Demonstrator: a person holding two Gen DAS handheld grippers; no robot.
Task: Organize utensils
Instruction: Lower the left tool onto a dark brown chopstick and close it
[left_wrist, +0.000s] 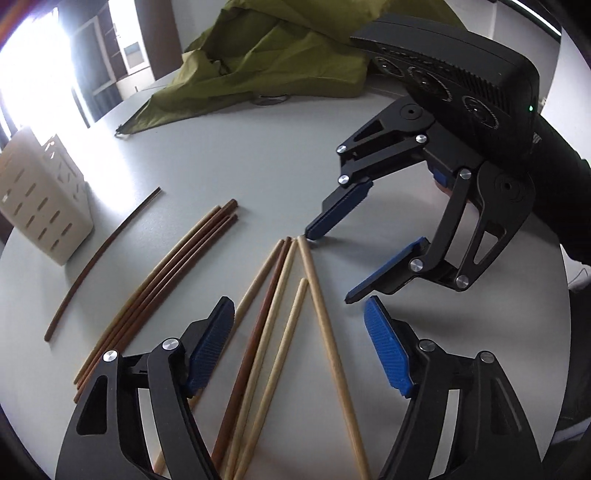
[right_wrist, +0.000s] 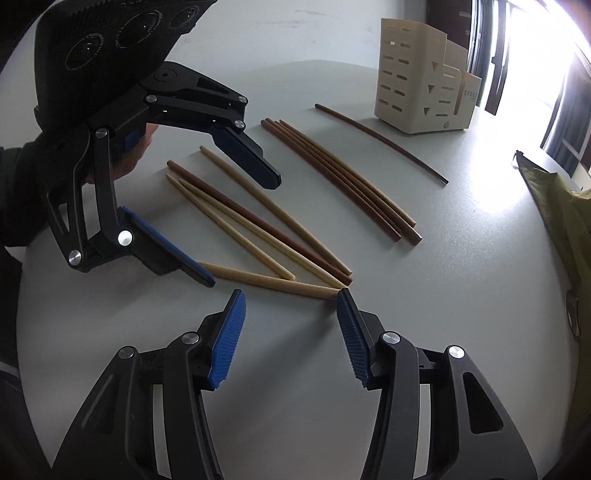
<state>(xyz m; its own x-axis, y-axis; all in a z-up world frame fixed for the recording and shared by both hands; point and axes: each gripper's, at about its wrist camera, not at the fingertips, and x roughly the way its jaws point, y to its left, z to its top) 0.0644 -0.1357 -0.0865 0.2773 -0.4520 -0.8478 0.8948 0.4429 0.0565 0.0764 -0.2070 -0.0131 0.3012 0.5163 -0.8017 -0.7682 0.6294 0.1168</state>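
**Both grippers angled down over the loose chopsticks, nothing held**

Your left gripper (left_wrist: 299, 339) points steeply down at the grey table (left_wrist: 229, 166), its blue pads (left_wrist: 388, 350) spread wide and straddling the near group of chopsticks (left_wrist: 273, 317). Several pale sticks and one reddish-brown stick pass between the fingers, but the pads do not press on any of them. From the right wrist view the same tool (right_wrist: 243, 232) comes in from the left, one finger above the sticks and the other with its tip low, right at the thin end of the pale stick (right_wrist: 273, 285) that lies crosswise to the rest.

Your right gripper (right_wrist: 291, 336) also tilts down, jaws parted at a middling width. It grips nothing: the thick end of that crosswise stick lies just at the tip of its right-hand pad. In the left wrist view this gripper (left_wrist: 327, 267) reaches in from the far right, one fingertip beside the point where the fanned sticks converge.

Part of your hand (right_wrist: 138, 155) shows behind the left tool, with a dark sleeve behind it.

A second bundle of brown chopsticks (right_wrist: 343, 177) lies farther off, side by side, and a single dark stick (right_wrist: 384, 142) rests beyond it. The cream slotted utensil holder (right_wrist: 417, 85) stands upright at the far side, apart from all of them. An olive-green cloth (left_wrist: 266, 62) is heaped at the table's far edge.
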